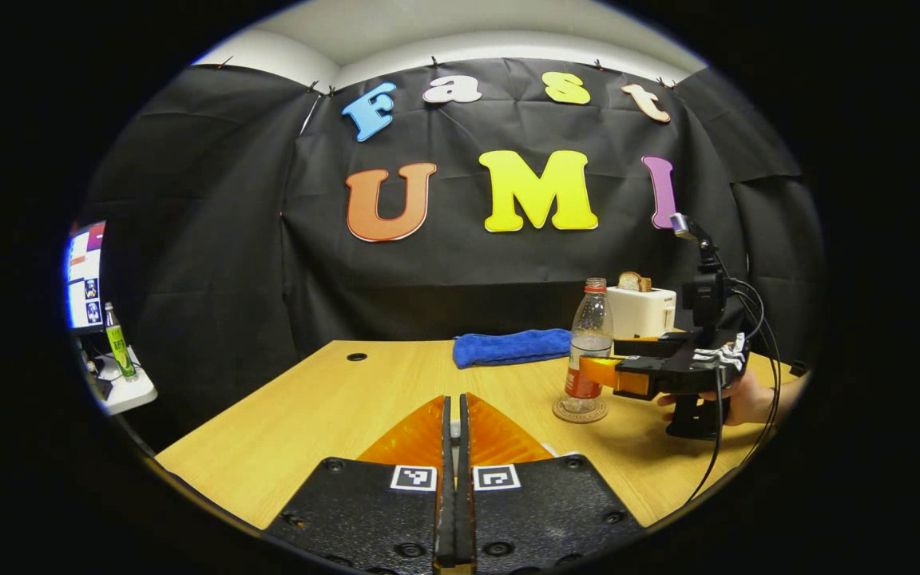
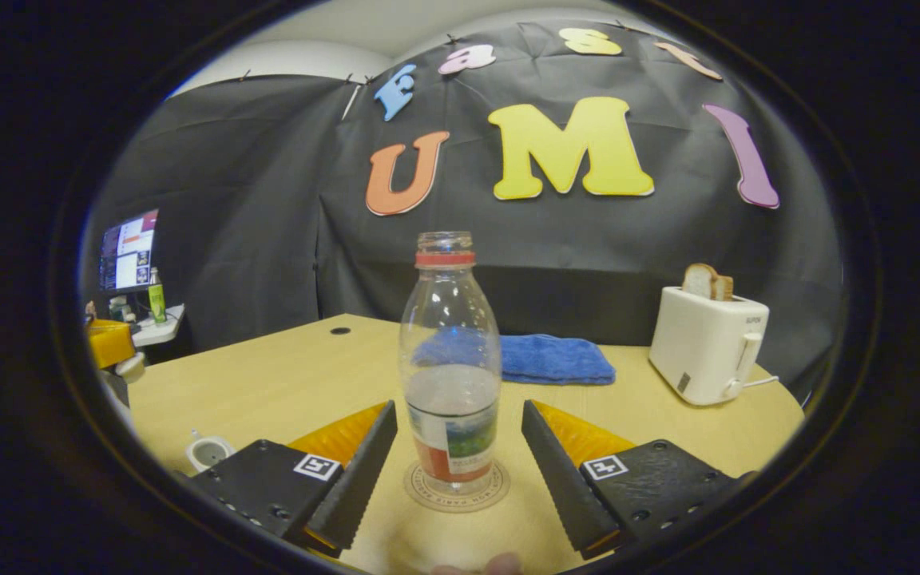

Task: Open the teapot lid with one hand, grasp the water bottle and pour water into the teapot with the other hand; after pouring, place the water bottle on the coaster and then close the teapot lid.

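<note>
A clear water bottle (image 2: 448,335) without a cap, about half full, stands upright on a round coaster (image 2: 420,489). My right gripper (image 2: 458,411) is open, one finger on each side of the bottle, apart from it. In the left gripper view the bottle (image 1: 590,343) and coaster (image 1: 580,413) sit at the right, with the right gripper (image 1: 597,371) reaching in beside the bottle. My left gripper (image 1: 454,403) is shut, with a small pale piece in the slit between its fingers. The right gripper view has the left gripper (image 2: 113,343) at the far left, raised, a white lid-like piece (image 2: 131,366) under it. Below stands the white teapot (image 2: 208,453), its top open.
A white toaster (image 2: 707,343) with bread stands at the back right, and a folded blue towel (image 2: 556,359) lies behind the bottle. A hand (image 1: 747,395) holds the right gripper. A monitor (image 2: 126,249) and a side shelf (image 1: 128,391) with a green bottle stand left of the wooden table (image 1: 332,399).
</note>
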A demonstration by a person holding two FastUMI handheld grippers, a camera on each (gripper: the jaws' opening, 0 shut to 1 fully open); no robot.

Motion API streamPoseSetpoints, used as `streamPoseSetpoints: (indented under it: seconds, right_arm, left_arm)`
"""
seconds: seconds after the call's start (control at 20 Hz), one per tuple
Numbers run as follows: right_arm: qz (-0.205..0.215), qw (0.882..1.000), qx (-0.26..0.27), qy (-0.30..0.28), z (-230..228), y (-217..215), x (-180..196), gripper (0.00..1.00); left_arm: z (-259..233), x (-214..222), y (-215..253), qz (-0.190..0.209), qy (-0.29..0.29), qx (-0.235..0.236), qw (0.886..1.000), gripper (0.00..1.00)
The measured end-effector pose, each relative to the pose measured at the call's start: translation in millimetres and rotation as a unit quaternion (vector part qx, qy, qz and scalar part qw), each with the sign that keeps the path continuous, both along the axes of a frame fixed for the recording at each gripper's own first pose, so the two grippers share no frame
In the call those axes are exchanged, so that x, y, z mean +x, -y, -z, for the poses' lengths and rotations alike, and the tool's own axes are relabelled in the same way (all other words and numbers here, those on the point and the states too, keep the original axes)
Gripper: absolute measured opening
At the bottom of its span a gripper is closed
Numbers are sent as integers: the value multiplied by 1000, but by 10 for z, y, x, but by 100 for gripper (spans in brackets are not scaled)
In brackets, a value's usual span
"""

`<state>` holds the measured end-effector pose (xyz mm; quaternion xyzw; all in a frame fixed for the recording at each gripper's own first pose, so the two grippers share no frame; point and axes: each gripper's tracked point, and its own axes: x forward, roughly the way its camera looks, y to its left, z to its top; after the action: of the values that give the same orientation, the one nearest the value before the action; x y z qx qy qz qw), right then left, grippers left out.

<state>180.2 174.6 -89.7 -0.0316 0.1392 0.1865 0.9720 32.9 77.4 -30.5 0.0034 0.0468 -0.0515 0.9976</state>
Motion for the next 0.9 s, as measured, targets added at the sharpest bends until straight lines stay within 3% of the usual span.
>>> streamPoseSetpoints:
  seconds: [0.35, 0.6, 0.9]
  right_arm:
    - [55, 998, 32, 13, -300, 829, -603, 94]
    - [83, 995, 52, 13, -293, 1196, -866, 94]
    - [102, 993, 50, 17, -252, 1395, -879, 95]
  left_arm:
    - [335, 118, 498, 18, -21, -10, 1000, 3]
    - [401, 244, 510, 5, -18, -29, 999, 3]
    - [524, 303, 496, -3, -33, -42, 999, 3]
